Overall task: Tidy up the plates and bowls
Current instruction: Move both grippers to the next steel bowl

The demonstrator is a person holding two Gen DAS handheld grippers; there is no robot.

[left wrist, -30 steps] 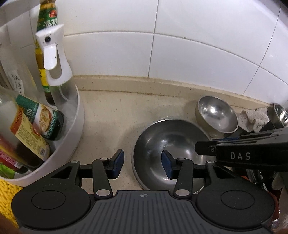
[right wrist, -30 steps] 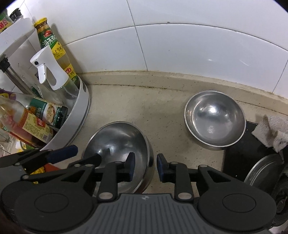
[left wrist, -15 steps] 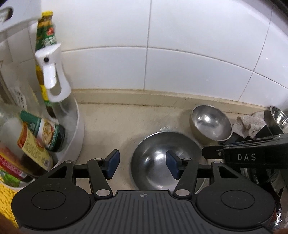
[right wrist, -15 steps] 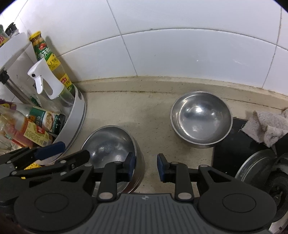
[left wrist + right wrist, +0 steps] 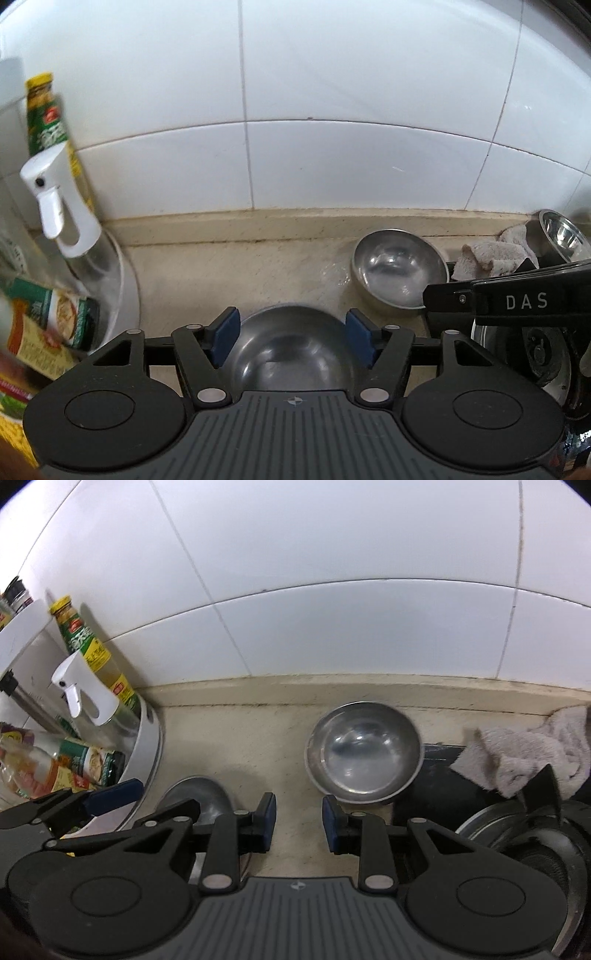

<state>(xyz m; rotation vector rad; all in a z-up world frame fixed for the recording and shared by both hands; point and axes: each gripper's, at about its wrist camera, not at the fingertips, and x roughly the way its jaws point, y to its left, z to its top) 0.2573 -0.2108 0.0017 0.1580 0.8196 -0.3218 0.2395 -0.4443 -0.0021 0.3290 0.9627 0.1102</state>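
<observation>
Left hand-held gripper (image 5: 293,339), jaws just opening, hangs empty over a large steel bowl (image 5: 291,354) on the tabletop (image 5: 229,273); the right hand-held gripper (image 5: 298,823) is narrowly parted and empty. The light, rigid, slippery bowl is best pinched at its rim.

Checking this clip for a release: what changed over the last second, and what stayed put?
The left gripper has just been opening its jaws and both grippers backed away from the wall; the large steel bowl sits between the left pads, untouched. The right gripper kept its narrow gap, holding nothing. The small steel bowl, grey cloth and spray bottle stayed where they were.
</observation>
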